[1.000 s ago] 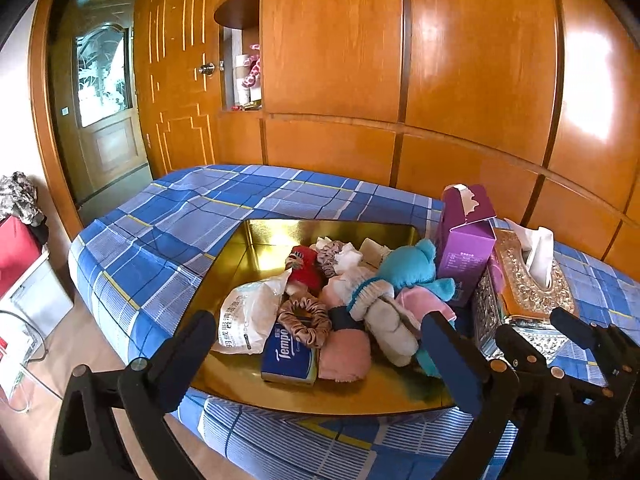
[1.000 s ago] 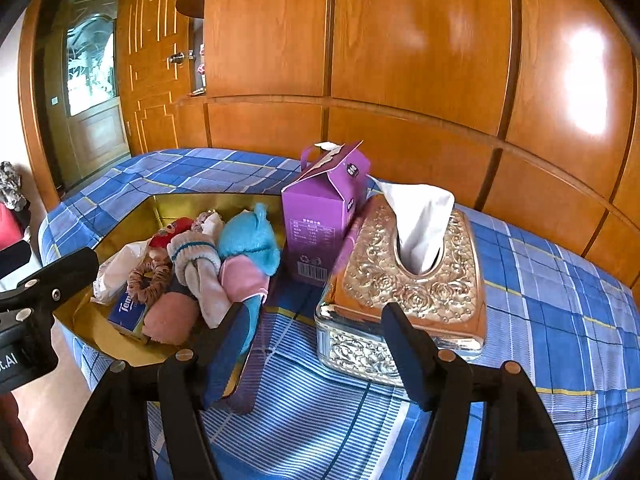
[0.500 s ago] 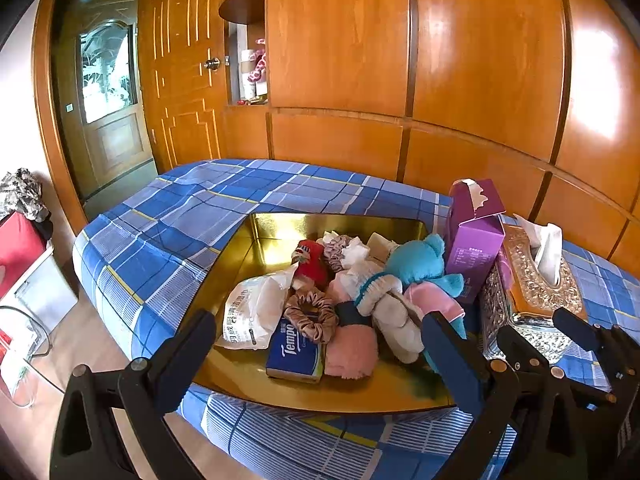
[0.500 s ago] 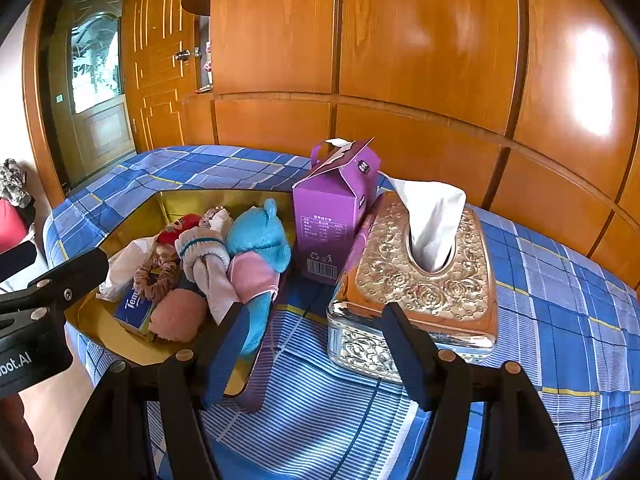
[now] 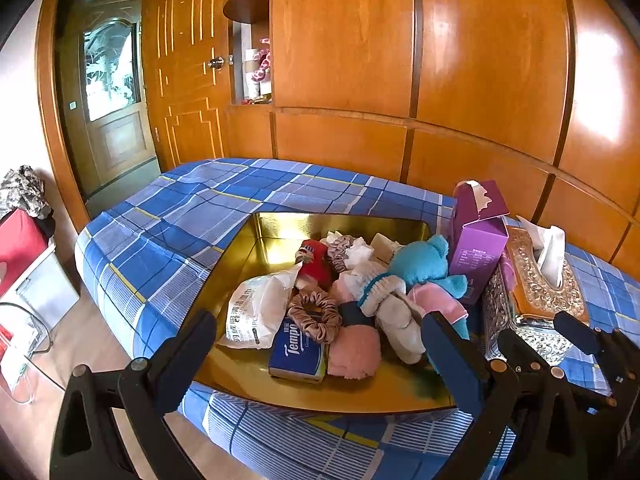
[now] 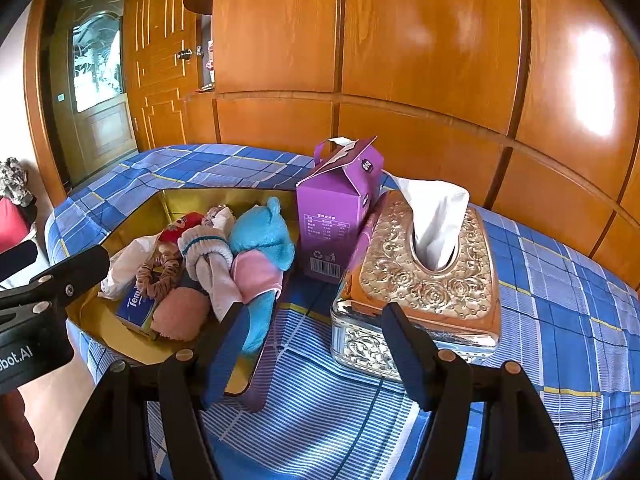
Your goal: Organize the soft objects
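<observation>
Left wrist view: blue checked bed cover (image 5: 168, 232), shiny wooden wall (image 5: 480, 60), door (image 5: 112, 92). Both grippers (image 5: 320, 340) (image 6: 312, 328) gape wide, holding nothing.

A home bedroom: a bed (image 5: 172, 236) under a blue checked sheet, a wall of wooden wardrobe panels (image 5: 480, 52) at twelve o'clock, a glazed wooden door (image 5: 110, 96) at ten o'clock, an ornate tissue box (image 6: 424, 276) on the bed.
</observation>
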A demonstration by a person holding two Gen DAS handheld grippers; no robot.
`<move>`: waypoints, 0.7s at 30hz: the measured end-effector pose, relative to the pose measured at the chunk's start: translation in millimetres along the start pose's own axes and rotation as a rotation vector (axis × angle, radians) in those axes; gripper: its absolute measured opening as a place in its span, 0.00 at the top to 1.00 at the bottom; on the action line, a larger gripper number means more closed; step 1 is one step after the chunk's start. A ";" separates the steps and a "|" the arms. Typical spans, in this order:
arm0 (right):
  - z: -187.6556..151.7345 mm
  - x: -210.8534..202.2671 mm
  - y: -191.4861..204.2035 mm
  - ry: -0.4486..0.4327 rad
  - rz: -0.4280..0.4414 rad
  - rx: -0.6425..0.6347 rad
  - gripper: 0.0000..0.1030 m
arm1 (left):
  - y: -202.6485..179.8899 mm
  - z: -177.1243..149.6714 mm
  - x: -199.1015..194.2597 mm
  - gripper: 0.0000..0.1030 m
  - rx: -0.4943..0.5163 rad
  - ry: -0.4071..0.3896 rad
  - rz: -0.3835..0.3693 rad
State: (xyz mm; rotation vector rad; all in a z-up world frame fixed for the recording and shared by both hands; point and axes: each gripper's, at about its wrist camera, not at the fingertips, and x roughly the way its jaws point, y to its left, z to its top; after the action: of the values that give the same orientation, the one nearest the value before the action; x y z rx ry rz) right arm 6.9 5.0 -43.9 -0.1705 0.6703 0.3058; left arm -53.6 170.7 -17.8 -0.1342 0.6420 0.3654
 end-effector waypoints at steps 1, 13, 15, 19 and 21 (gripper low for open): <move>0.0 0.0 -0.1 0.000 0.000 -0.001 0.33 | 0.0 -0.3 0.1 0.00 0.002 0.001 0.000; -0.7 1.1 0.5 0.004 -0.001 0.002 0.33 | 0.8 -0.6 0.1 0.00 -0.004 0.001 0.005; -1.4 1.4 0.8 0.004 -0.002 0.003 0.33 | 1.3 -0.1 0.1 0.00 -0.007 0.002 0.007; -1.4 0.7 0.8 0.003 -0.003 0.004 0.33 | 1.7 0.3 -0.9 0.00 -0.009 -0.002 0.010; -1.3 0.7 1.2 0.004 -0.003 0.003 0.33 | 1.7 0.5 -1.3 0.00 -0.008 -0.003 0.009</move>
State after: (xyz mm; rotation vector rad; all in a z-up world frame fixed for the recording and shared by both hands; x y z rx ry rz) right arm 6.3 5.9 -45.5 -0.1697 0.6740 0.3015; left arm -54.9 171.9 -16.6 -0.1386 0.6389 0.3770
